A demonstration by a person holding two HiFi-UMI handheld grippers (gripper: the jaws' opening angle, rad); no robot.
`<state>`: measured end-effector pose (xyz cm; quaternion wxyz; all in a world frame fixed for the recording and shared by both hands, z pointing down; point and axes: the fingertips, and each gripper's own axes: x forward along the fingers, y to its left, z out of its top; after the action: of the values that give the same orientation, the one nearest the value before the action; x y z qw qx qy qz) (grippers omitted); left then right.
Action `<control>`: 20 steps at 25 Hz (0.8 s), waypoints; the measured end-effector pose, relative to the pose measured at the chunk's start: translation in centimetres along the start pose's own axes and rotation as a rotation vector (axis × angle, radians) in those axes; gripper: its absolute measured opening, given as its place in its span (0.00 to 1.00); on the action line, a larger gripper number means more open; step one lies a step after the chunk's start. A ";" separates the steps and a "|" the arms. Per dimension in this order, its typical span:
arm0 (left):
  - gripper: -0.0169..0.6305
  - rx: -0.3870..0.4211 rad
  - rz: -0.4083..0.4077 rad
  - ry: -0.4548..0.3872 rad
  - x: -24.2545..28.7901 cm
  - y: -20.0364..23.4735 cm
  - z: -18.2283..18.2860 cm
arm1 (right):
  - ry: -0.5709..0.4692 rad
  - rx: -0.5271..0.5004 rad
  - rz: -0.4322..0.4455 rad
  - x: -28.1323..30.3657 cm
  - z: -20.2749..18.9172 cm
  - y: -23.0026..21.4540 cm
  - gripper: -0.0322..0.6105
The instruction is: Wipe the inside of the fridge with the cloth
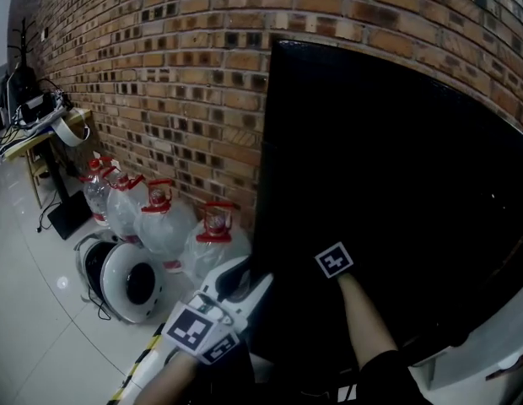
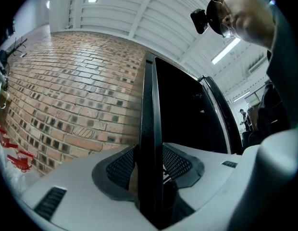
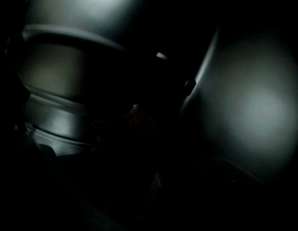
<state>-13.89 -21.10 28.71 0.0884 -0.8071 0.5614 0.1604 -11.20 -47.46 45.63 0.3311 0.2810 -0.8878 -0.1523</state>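
My left gripper [image 1: 247, 285] is clamped on the edge of the black fridge door [image 2: 150, 105], beside the brick wall [image 1: 160, 83]. My right gripper [image 1: 333, 260] reaches into the dark fridge [image 1: 396, 184]; I cannot make out its jaws or the cloth there.

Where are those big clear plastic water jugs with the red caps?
In the head view, the clear water jugs stand on the floor at left, along the red brick wall, just left of the tall black fridge, behind a round white device.
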 end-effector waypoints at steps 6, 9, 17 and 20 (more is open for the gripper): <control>0.31 -0.015 0.005 0.005 0.0 0.1 -0.1 | 0.041 -0.022 -0.089 1.1 -0.3 -1.8 0.17; 0.31 -0.019 0.008 0.008 0.0 0.0 -0.1 | 0.061 0.005 -0.117 1.2 -0.6 -2.5 0.17; 0.31 -0.014 0.012 0.006 0.0 0.1 -0.2 | -0.001 0.057 -0.153 -0.7 -0.2 -2.6 0.17; 0.31 -0.007 0.037 -0.009 -0.2 0.2 -0.1 | -0.048 0.043 -0.183 -2.5 1.0 -2.9 0.17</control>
<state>-14.12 -21.01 28.91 0.0851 -0.7962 0.5751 0.1675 -9.15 -48.19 42.34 0.2882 0.3642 -0.8692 -0.1697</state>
